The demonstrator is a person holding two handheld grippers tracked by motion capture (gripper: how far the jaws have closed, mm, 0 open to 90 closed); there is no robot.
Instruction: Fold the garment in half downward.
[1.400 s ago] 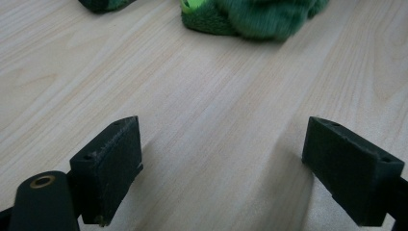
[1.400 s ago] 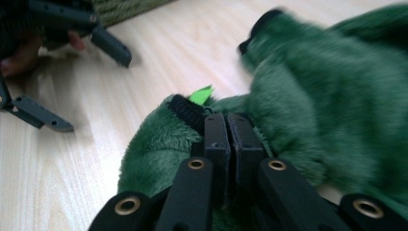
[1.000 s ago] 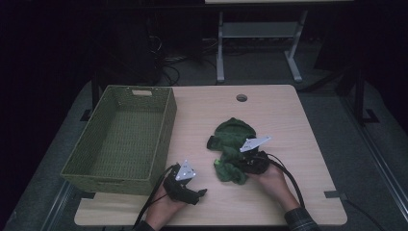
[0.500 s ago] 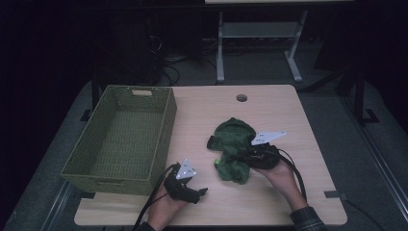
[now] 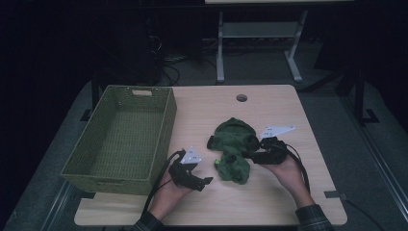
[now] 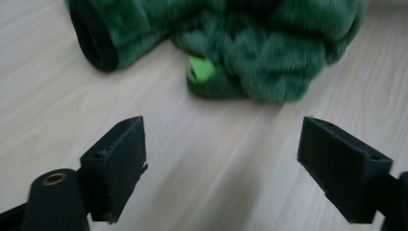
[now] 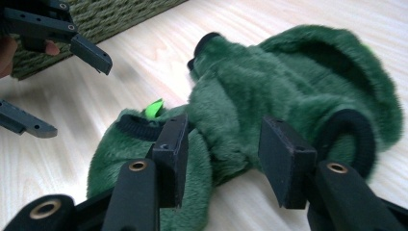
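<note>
A dark green fleece garment (image 5: 233,149) lies crumpled on the wooden table (image 5: 269,202), with a bright green tag (image 6: 199,70) at its near edge. My right gripper (image 5: 250,153) is at its right side. Its jaws have just been opening, and a fold of the fleece (image 7: 269,82) lies loosely between them (image 7: 223,139). My left gripper (image 5: 202,184) hovers left of the garment and points at it. Its jaws (image 6: 221,139) are open and have just been closing a little, with only bare table between them. It also shows in the right gripper view (image 7: 77,98).
A green wicker basket (image 5: 115,183) with nothing in it stands on the left of the table, close behind my left hand, and its wall (image 7: 110,14) appears in the right gripper view. A cable hole (image 5: 241,97) sits near the far edge. Dark floor surrounds the table.
My right gripper has spread its jaws and shifted right and slightly up, and the fleece has slackened onto the table. My left hand has lifted a little toward the garment.
</note>
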